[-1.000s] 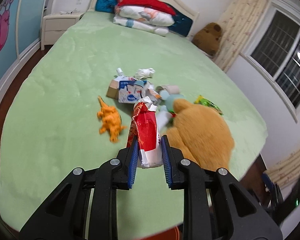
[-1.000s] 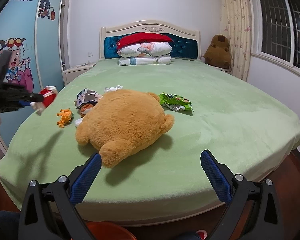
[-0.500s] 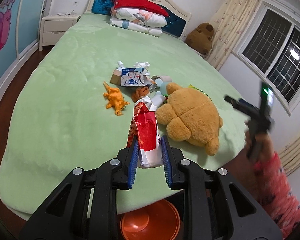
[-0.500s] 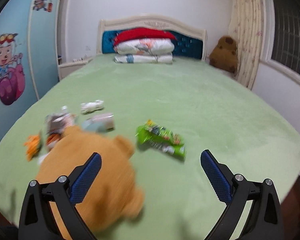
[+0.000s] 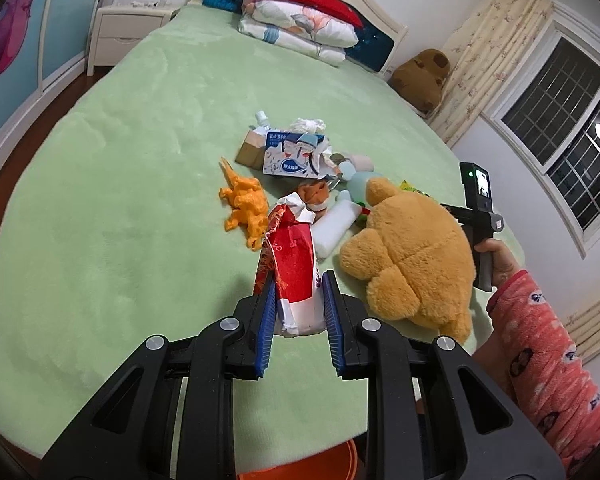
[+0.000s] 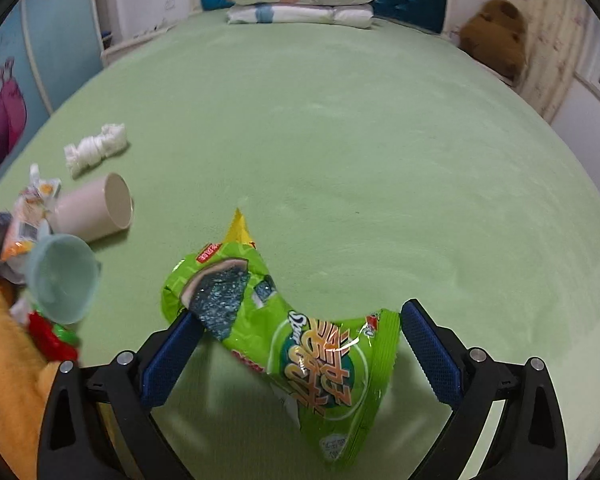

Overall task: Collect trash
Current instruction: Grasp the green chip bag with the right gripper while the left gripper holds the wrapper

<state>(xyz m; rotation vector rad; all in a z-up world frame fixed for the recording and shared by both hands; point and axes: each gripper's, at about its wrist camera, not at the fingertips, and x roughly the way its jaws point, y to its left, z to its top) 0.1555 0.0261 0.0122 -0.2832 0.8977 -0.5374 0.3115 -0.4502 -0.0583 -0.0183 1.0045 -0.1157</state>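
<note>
Left gripper: your jaws clamped on red-and-white wrapper, above bed | Right gripper: jaws apart, straddling green snack bag on bed | Step: second pickup | Next: close, lift; orange bin below awaits.

Bright indoor light, fisheye edges, slight blur

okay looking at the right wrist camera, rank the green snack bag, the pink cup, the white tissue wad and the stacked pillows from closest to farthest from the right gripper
1. green snack bag, between the open fingers of the right gripper.
2. pink cup, on its side, left.
3. white tissue wad, beyond the cup, left.
4. stacked pillows, at the headboard, far end.
</note>
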